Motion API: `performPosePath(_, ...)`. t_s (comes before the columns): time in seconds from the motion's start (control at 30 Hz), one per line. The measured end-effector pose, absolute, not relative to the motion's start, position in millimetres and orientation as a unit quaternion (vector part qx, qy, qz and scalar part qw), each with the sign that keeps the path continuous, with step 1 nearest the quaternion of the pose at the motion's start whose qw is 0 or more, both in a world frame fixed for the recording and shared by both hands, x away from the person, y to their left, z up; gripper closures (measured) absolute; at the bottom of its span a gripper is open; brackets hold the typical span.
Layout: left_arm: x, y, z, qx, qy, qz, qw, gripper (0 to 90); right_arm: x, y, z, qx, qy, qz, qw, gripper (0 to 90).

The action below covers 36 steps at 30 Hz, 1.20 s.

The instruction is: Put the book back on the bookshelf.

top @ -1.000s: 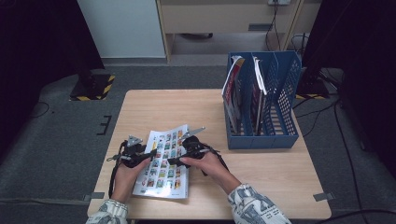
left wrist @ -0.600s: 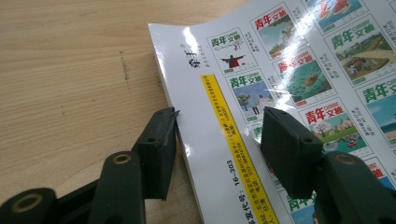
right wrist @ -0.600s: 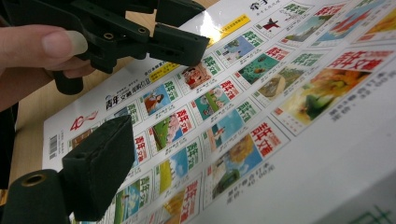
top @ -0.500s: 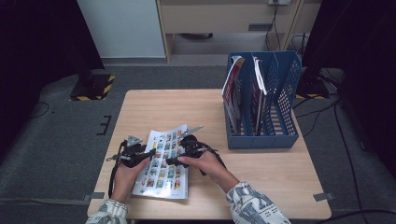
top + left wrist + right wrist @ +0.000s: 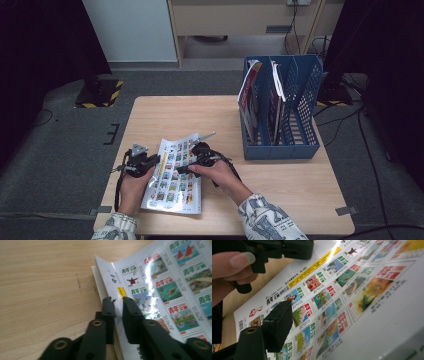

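Hiding perhaps under magazine [image 5: 352,290]: right tongs' [image 5: 287,322] other jaw

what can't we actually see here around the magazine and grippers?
- Right gripper, right gripper view: one jaw shows; the other is cut off by the frame.
- Magazine, high view: cover print too small to read.
- Left gripper, left gripper view: pad contact with the cover's edge is hidden by the jaws.

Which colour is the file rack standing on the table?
The slotted plastic file rack is blue, clearest in the high view.
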<state>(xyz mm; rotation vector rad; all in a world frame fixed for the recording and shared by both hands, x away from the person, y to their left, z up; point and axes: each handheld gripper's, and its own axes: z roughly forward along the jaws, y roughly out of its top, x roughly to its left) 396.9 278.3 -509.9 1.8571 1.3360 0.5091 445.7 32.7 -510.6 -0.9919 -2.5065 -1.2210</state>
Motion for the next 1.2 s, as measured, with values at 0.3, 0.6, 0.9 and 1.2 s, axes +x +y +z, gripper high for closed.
performPosePath(0.3,398.6,282.4,-515.8,0.73,0.541,0.197,0.37,69.3,449.3,26.8,-509.3,-0.344,-0.843,-0.408,0.066,51.1)
performPosePath(0.6,391.8,279.7,-517.1,0.752,0.52,0.191,0.358,44.5,450.2,25.5,-511.1,-0.344,-0.84,-0.416,0.055,55.3)
performPosePath(0.9,391.2,291.1,-522.9,0.737,0.539,0.123,0.389,39.1,442.5,25.8,-505.6,-0.325,-0.836,-0.442,0.029,57.8)
performPosePath(1.2,395.7,290.3,-520.0,0.74,0.529,0.119,0.398,44.6,435.6,22.5,-495.2,-0.3,-0.836,-0.459,-0.002,58.9)
